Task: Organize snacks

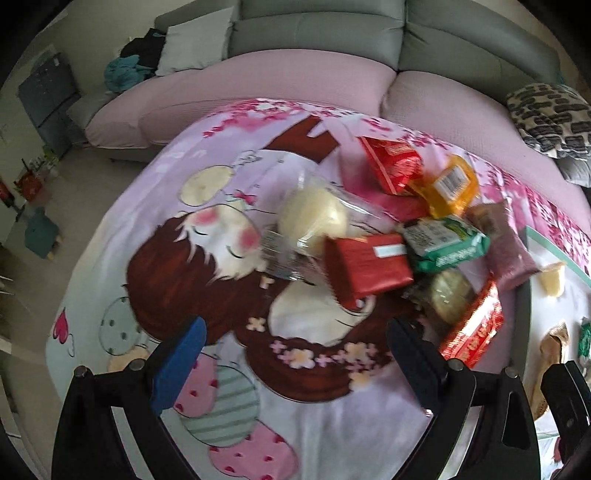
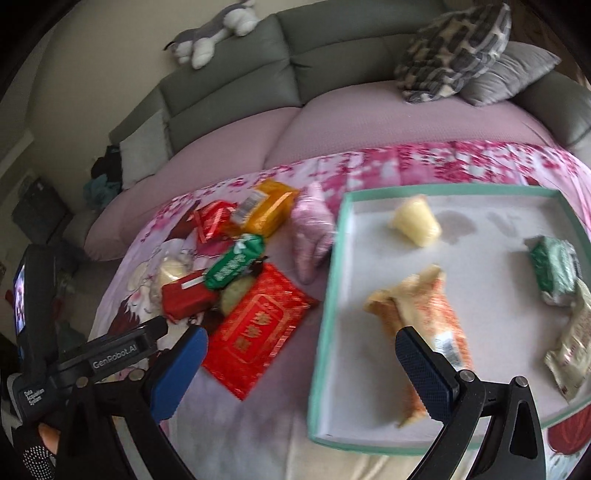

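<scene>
A heap of wrapped snacks lies on a cartoon-print cloth [image 1: 207, 266]: a pale bun in clear wrap [image 1: 314, 218], a dark red packet [image 1: 369, 266], a green packet [image 1: 447, 243], an orange packet [image 1: 448, 186], a pink packet [image 1: 508, 254]. My left gripper [image 1: 295, 362] hovers open in front of the heap, holding nothing. In the right wrist view a teal-rimmed white tray [image 2: 325, 302] holds a pale bun [image 2: 417, 221], an orange-white packet [image 2: 428, 317] and a green packet [image 2: 554, 269]. My right gripper [image 2: 303, 365] is open over the tray's left rim, empty. A flat red packet [image 2: 255, 325] lies left of the tray.
A sofa with a pink cover [image 1: 258, 85] runs behind the table, with patterned cushions [image 2: 454, 48] and a plush toy [image 2: 214, 29]. The left gripper's body [image 2: 92, 358] and a gloved hand [image 2: 37, 454] sit at the right view's lower left. Floor [image 1: 85, 199] lies left of the table.
</scene>
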`<action>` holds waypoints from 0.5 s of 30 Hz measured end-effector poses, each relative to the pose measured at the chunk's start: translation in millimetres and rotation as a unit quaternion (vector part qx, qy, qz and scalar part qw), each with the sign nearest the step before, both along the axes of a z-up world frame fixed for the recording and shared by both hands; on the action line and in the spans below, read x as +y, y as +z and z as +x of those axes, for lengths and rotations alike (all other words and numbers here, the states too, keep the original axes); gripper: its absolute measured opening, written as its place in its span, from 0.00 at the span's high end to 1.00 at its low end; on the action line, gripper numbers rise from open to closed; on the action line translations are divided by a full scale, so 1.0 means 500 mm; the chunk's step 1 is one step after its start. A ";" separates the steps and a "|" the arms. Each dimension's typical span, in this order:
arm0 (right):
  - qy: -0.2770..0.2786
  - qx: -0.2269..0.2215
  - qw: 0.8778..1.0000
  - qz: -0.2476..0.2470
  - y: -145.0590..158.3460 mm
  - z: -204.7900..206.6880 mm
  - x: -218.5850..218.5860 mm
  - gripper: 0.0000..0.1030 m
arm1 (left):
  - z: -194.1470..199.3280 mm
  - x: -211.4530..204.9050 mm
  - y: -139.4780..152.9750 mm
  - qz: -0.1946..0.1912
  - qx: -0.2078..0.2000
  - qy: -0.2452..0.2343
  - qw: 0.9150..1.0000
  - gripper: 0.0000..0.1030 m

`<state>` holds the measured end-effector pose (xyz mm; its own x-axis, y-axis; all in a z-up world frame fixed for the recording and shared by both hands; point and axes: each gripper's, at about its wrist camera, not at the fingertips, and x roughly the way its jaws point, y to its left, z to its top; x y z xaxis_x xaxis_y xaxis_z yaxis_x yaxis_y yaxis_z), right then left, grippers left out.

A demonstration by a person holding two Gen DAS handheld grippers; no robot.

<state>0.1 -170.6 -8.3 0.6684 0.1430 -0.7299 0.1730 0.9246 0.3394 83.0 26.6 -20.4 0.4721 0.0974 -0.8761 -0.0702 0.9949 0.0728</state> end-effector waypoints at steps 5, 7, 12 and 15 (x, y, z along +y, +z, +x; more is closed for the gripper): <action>0.024 -0.006 0.999 0.021 -0.004 0.030 0.044 0.00 | 0.016 0.029 -0.008 -0.003 0.007 0.007 1.000 0.05; 0.030 -0.004 0.999 0.022 -0.006 0.040 0.061 0.00 | 0.021 0.035 -0.010 -0.005 0.008 0.008 1.000 0.05; 0.036 0.025 0.999 0.016 -0.031 0.069 0.097 0.01 | 0.038 0.056 -0.021 -0.014 0.019 0.011 1.000 0.05; 0.036 0.044 0.998 0.015 -0.048 0.082 0.106 0.06 | 0.045 0.070 -0.025 -0.019 0.023 0.018 0.999 0.05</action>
<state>41.0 -117.4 -32.5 0.5898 0.2111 -0.7795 0.1365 0.9253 0.3539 105.4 61.6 -32.9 0.4282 0.0802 -0.9001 -0.1025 0.9939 0.0397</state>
